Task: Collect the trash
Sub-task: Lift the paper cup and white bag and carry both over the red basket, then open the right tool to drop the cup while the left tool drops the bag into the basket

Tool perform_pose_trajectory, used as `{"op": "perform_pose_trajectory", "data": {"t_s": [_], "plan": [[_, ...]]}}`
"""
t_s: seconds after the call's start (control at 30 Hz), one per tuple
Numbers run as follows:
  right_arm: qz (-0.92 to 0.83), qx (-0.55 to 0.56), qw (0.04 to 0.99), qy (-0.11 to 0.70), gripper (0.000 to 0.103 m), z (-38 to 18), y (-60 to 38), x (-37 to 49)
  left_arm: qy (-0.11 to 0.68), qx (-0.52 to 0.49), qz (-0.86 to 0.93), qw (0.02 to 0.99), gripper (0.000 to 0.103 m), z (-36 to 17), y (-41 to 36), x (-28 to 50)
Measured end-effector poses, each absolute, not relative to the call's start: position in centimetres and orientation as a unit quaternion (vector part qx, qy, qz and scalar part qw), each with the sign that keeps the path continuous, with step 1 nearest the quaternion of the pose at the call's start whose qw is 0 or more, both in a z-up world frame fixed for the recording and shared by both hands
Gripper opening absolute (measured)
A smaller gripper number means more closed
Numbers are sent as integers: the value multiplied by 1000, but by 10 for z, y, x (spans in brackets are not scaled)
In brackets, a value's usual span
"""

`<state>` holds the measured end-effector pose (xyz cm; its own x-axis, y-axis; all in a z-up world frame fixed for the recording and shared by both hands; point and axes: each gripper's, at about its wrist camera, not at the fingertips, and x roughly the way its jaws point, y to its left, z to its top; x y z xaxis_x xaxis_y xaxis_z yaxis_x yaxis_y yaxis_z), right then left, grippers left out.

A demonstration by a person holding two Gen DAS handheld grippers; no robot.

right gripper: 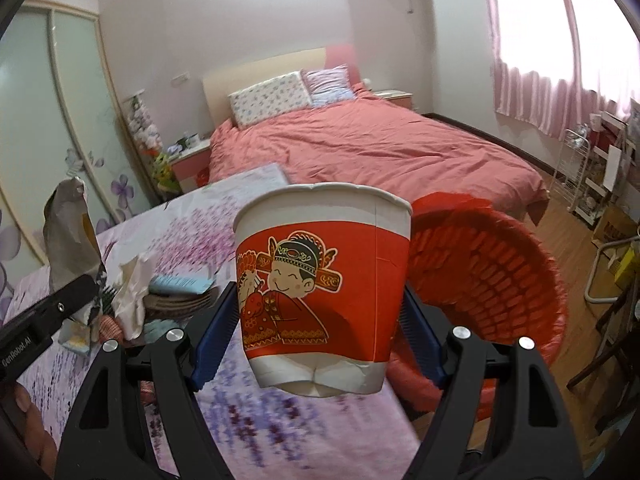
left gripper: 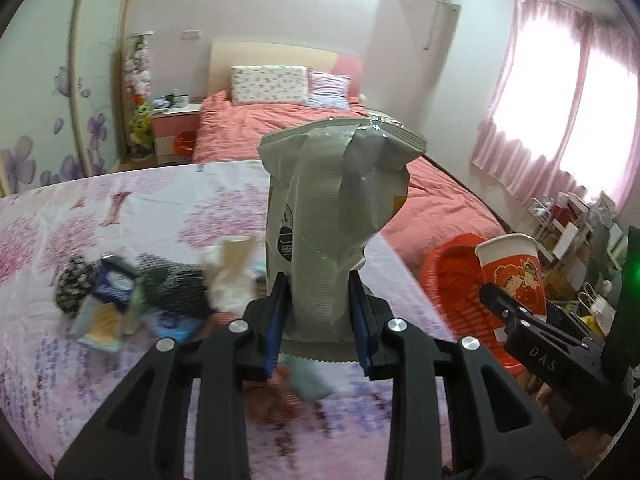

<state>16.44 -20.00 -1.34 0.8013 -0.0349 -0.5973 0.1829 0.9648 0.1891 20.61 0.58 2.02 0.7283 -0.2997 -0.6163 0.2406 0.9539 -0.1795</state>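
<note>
I get bright daylight through the pink curtains (left gripper: pixel 560 104), blown out at upper right; the floral worktop (left gripper: pixel 132 208) smears with motion blur, edges bend fisheye-dark.

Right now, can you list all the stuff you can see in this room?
Snack bag: one, grey, held in the left gripper.
Paper cup: one, red and white, held in the right gripper.
Basket: one, red, beside the table.
Trash pile: several blurry bits, mixed colours, on the table.
Table: one, flowery pink cloth, in front.
Bed: one, pink cover, behind.
Pillows: two, patterned, at the bed's head.
Curtains: pink, at the window.
Left gripper: black, blue pads.
Right gripper: black, blue pads.
</note>
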Motion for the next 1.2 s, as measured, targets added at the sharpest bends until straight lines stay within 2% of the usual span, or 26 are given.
{"op": "perform_pose_trajectory", "data": {"t_s": [0.33, 0.7, 1.2], "plan": [[-127, 152, 940, 278, 76, -13, -265, 155, 349, -21, -224, 910, 30, 13, -77, 220], [-157, 172, 936, 264, 76, -23, -307, 154, 374, 10, -288, 881, 30, -19, -160, 235], [-164, 225, 925, 258, 76, -36, -344, 155, 412, 32, -314, 855, 31, -59, -229, 258]]}}
